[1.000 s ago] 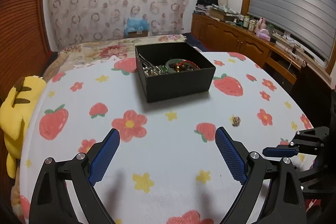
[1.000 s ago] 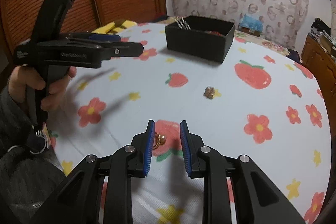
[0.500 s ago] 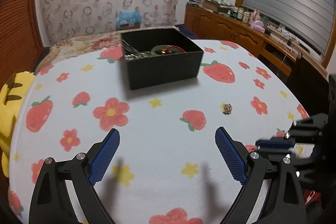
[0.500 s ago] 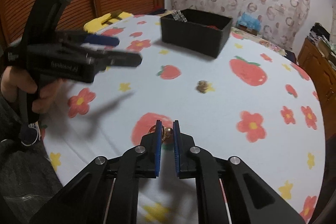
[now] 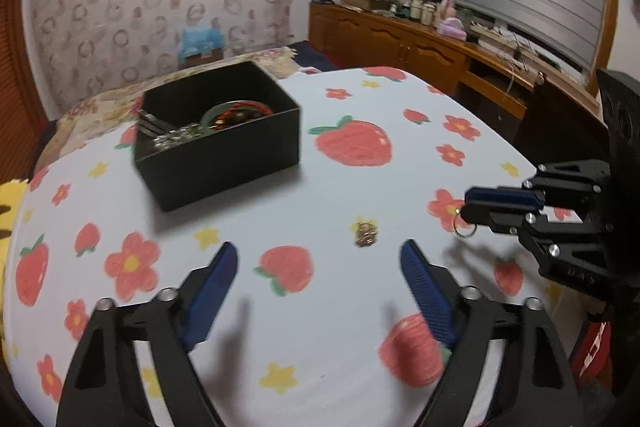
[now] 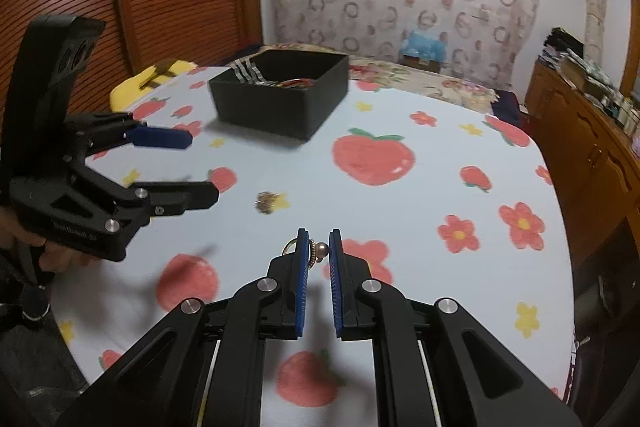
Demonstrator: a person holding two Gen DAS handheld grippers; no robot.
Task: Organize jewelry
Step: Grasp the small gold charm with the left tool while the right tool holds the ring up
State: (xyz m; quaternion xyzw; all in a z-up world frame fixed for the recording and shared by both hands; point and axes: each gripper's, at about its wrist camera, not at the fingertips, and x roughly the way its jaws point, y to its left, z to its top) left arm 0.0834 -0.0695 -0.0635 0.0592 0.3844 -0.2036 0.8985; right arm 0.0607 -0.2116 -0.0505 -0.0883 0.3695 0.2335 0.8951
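Two handheld grippers are working over a round table (image 5: 328, 195) that is wearing a white cloth printed with strawberries, flowers and stars. Right gripper (image 6: 319, 251) is pinching a small gold ring (image 6: 316, 253) with a pearl-like bead between its blue pads (image 6: 335, 279), jaws narrow and pressing on it, and the ring is hanging clear of the cloth; in the left wrist view the same ring (image 5: 463, 227) is dangling below that gripper's tip (image 5: 466, 205) at the right edge. Left gripper (image 5: 318, 273) is standing wide with its jaws closing, nothing between them but cloth. One small gold trinket (image 5: 366, 233) is lying loose on the cloth just beyond the left gripper's fingertips, beside a yellow star. Farther back, left of centre, a black open box (image 5: 218, 155) is sitting on the table, holding silvery pieces and a green and red bangle (image 5: 234, 113). At the near left in the right wrist view, a hand (image 6: 56, 255) is gripping the left tool's handle.
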